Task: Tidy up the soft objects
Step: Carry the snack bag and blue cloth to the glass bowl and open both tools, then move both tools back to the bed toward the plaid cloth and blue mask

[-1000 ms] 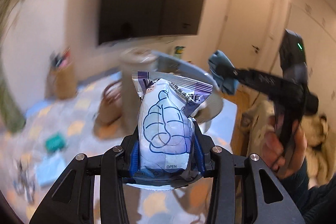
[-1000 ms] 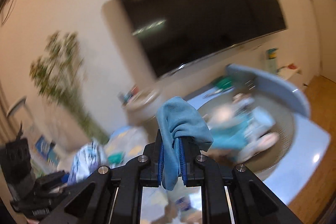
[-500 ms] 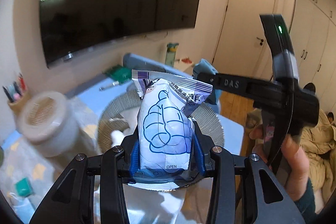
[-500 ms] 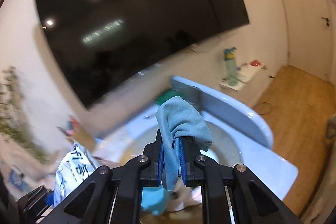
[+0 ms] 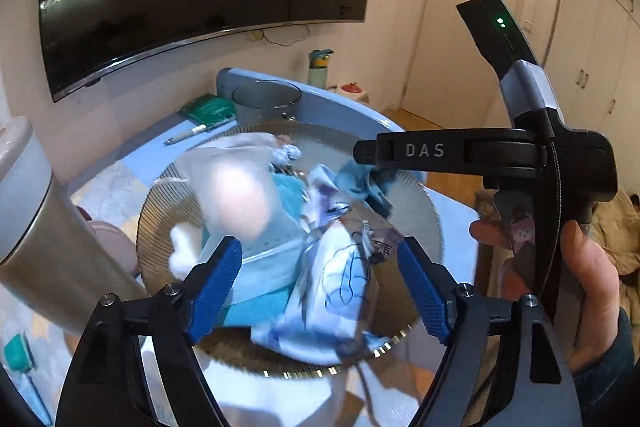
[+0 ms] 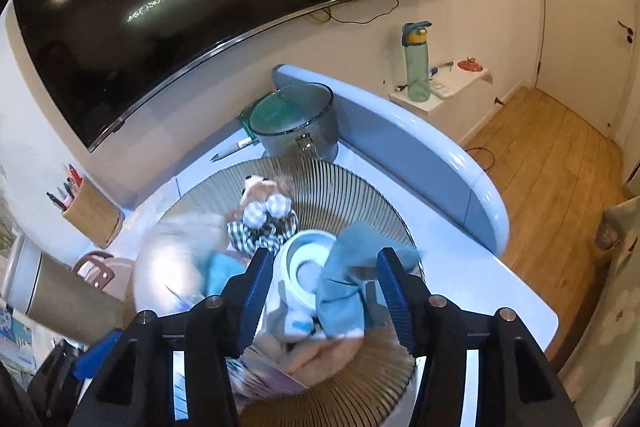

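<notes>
Soft things: piled in the wire bowl (image 6: 360, 187) on the table (image 6: 500, 291).
Blue cloth (image 6: 344, 279): in the bowl, at 3 o'clock in the pile, blurry.
White packet (image 5: 340, 279): in the bowl, at 5 o'clock, blurry.
Left gripper (image 5: 320, 281): above the bowl, pointing down, jaws wide, holding nothing.
Right gripper (image 6: 322, 291): above the bowl, jaws wide, holding nothing.
Hand (image 5: 592, 291): wrapped on the right gripper's handle.
Pot (image 6: 296, 123): at 12 o'clock, just behind the bowl.
</notes>
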`<state>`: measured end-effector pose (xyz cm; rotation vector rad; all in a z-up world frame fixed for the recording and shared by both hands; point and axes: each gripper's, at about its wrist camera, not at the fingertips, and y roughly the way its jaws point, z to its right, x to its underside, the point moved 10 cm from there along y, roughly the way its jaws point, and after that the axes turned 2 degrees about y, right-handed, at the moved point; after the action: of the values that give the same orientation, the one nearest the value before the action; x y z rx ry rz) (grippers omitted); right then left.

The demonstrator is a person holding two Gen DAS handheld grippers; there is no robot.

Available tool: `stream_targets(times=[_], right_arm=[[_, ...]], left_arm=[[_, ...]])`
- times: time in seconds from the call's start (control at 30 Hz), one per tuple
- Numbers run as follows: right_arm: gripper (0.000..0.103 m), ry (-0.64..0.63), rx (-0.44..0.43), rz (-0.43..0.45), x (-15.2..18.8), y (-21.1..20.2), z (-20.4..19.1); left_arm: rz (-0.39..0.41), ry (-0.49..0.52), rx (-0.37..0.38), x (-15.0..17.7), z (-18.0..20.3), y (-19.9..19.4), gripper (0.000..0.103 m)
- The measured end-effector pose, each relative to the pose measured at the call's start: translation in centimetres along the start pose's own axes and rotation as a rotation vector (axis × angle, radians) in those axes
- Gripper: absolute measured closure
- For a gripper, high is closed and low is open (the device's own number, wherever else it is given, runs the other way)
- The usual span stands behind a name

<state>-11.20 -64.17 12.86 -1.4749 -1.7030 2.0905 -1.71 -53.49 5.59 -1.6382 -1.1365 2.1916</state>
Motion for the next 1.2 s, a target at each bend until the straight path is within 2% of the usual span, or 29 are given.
stream_targets(times=[0.17,0.33,0.4,0.47,0.53,0.63,0.73,0.77,0.8,0.83,0.87,0.93,0.97,1.03,1.1,1.2], right_arm=[[0.046,0.049,-0.055,0.059,0.7,-3.9,0.1],[0.045,0.020,-0.096,0.113,2.1,-8.6,-2.9],[0.044,-0.012,-0.133,0.130,2.8,-10.5,-4.9],[0.037,-0.064,-0.179,0.158,3.8,-12.3,-7.4],[0.012,-0.154,-0.243,0.195,5.4,-13.9,-10.8],[0.011,-0.286,-0.338,0.193,8.9,-14.6,-16.2],[0.011,-0.405,-0.426,0.150,12.8,-14.8,-22.2],[0.011,-0.431,-0.440,0.139,13.8,-14.5,-23.7],[0.011,-0.468,-0.467,0.119,15.4,-14.3,-26.3],[0.011,-0.482,-0.486,0.105,16.3,-13.8,-27.6],[0.011,-0.500,-0.518,0.083,17.6,-13.5,-29.3],[0.011,-0.523,-0.584,0.010,20.7,-11.7,-33.2],[0.011,-0.527,-0.600,-0.036,22.2,-10.3,-34.7],[0.011,-0.549,-0.595,-0.086,24.9,-7.0,-37.0],[0.011,-0.571,-0.540,-0.105,27.0,-3.5,-37.9],[0.011,-0.561,-0.522,-0.144,28.8,-0.2,-38.3]], left_arm=[[0.038,0.015,0.063,0.5,1.0,-4.8,0.024],[0.119,0.024,0.068,0.8,0.6,-12.1,0.024],[0.167,0.015,0.047,1.4,-0.5,-16.3,0.024],[0.199,0.000,0.005,2.2,-2.5,-19.5,0.024],[0.224,-0.057,-0.060,3.9,-5.6,-23.0,0.023],[0.230,-0.145,-0.134,6.9,-10.0,-27.2,0.021],[0.241,-0.231,-0.292,9.9,-15.9,-32.1,0.020],[0.247,-0.265,-0.370,11.3,-18.4,-34.3,0.015],[0.249,-0.292,-0.422,12.5,-20.3,-35.7,0.011],[0.252,-0.314,-0.455,13.3,-21.6,-36.8,0.003],[0.264,-0.353,-0.511,14.7,-23.7,-38.3,0.001],[0.275,-0.424,-0.597,17.5,-26.9,-39.7,0.001],[0.255,-0.483,-0.632,19.7,-28.9,-39.6,0.001],[0.219,-0.556,-0.659,22.7,-31.2,-38.6,0.001],[0.186,-0.618,-0.657,26.2,-32.9,-36.9,0.001],[0.108,-0.651,-0.635,30.1,-34.6,-33.3,0.001]])
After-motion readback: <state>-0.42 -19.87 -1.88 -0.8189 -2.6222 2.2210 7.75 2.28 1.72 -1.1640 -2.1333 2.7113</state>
